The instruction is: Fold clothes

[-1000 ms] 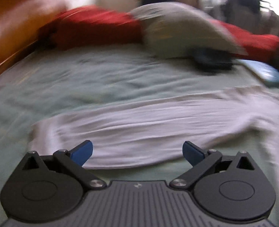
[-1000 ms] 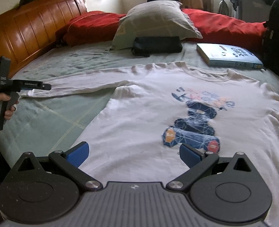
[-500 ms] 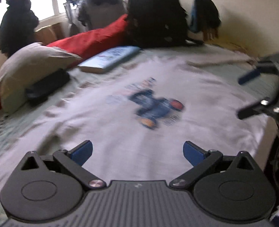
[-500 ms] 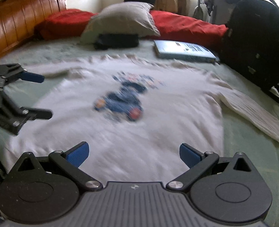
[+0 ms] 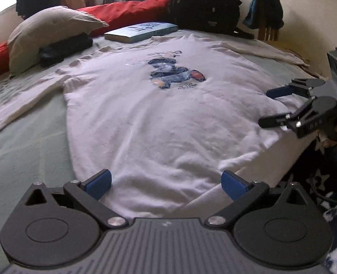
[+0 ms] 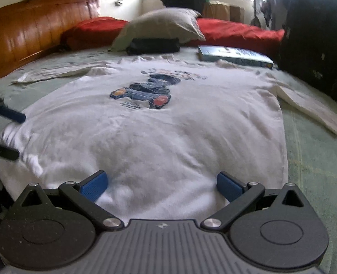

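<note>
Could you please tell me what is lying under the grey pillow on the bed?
A dark folded item sticks out beneath the grey pillow; its rear part is covered.

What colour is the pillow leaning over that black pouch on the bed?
Beige-grey, plain. The pillow shows best in the left wrist view, above the black pouch.

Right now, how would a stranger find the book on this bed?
Look at the bed's far end, by the red bolster. The book lies flat between the grey pillow and the black backpack. It alone is flat, pale blue and hard-edged.
</note>
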